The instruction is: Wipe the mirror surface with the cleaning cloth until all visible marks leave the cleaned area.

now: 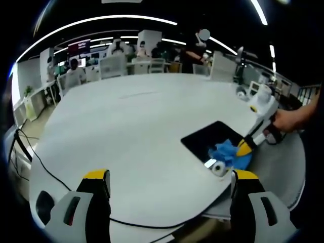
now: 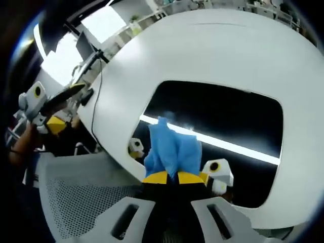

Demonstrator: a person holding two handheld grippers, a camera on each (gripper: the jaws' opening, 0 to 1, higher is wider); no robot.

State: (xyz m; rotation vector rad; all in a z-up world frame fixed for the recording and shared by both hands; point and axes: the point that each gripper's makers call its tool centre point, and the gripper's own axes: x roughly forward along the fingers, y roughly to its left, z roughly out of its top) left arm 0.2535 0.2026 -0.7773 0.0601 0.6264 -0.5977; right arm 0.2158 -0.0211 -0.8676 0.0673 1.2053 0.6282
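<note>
A dark rectangular mirror [image 1: 201, 139] lies flat near the white table's right edge. On its near part rests a crumpled blue cleaning cloth [image 1: 229, 153]. My right gripper [image 1: 244, 147], held by a hand, comes in from the right and is shut on the cloth. In the right gripper view the cloth [image 2: 172, 147] is pinched between the yellow tips of that gripper [image 2: 173, 177] and pressed on the mirror [image 2: 223, 114], which reflects a bright ceiling light strip. My left gripper [image 1: 170, 178] hovers over the table's front, open and holding nothing; it also appears far left [image 2: 50, 107].
The white table [image 1: 126, 121] is wide and bare to the left of the mirror. A black cable [image 1: 48, 169] runs along its front left edge. A grey mesh chair [image 2: 76, 197] stands below the table edge. People, desks and chairs fill the far background.
</note>
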